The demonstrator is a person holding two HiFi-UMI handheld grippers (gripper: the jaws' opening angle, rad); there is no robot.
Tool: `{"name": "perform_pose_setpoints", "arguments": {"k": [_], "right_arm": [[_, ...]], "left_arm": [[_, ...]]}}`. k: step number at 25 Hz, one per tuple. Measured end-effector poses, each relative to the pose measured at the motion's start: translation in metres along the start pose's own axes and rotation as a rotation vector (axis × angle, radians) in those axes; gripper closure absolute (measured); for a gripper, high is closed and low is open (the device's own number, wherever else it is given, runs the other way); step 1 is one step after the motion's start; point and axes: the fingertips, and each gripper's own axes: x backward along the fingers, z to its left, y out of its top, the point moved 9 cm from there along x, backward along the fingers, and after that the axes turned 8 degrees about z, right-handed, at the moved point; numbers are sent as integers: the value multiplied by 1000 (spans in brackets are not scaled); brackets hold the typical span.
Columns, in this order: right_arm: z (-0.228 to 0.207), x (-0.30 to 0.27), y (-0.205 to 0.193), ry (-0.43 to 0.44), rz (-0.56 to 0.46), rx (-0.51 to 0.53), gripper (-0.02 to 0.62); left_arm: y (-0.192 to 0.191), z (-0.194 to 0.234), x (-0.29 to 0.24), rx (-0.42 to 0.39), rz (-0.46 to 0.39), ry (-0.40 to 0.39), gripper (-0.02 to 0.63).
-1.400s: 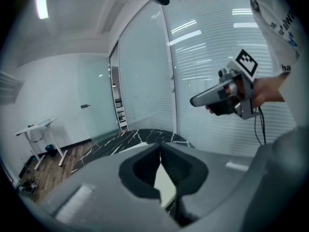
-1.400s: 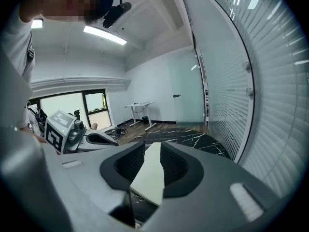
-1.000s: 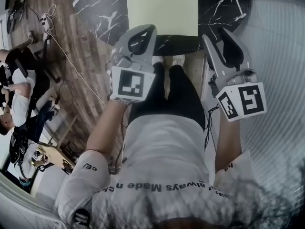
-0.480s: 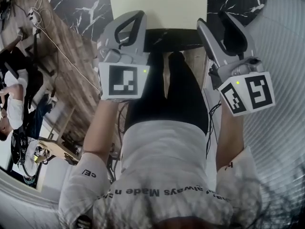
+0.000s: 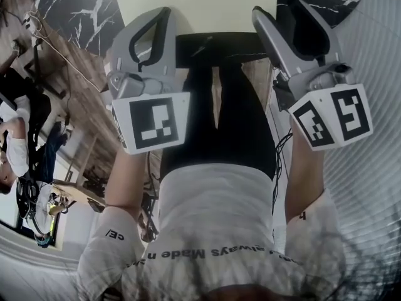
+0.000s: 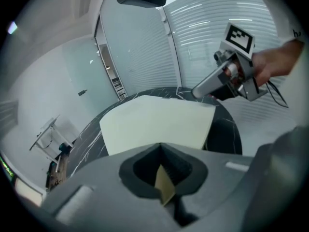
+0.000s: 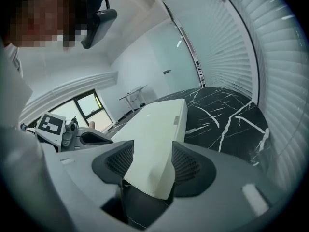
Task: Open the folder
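**Right tool** (image 7: 152,153): the jaws are wide and have just been opening. The near corner of the pale folder (image 7: 157,129) sits between them, and the pads appear to flank it without pinching.

**Left tool** (image 6: 161,148): the jaw tips are together and grip nothing that can be recognised. A tan sliver behind the tips cannot be identified. The folder lies flat on the black marble desk (image 7: 227,124), just ahead of this tool.

**Likely hazards:**
- The right jaws span the folder's full thickness, so they may clamp both covers and lift it still closed.
- With the left tool not pressing down, the folder may skate across the smooth desk.
- A grip at the corner may crease the cover.
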Motion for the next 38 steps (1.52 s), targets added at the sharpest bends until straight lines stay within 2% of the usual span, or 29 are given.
{"name": "perform_pose_setpoints", "arguments": {"k": [12, 23, 34, 38], "right_arm": [[-7, -10, -12, 43, 31, -92, 344], [-4, -7, -10, 62, 12, -163, 353], [-21, -6, -7, 269, -101, -445, 355], [-26, -1, -6, 316, -123, -511, 398]], "left_arm": [[-2, -5, -4, -18, 44, 0, 607], [-3, -5, -7, -19, 50, -10, 607], [-3, -6, -9, -33, 53, -13, 608], [1, -8, -11, -63, 67, -13, 609]]}}
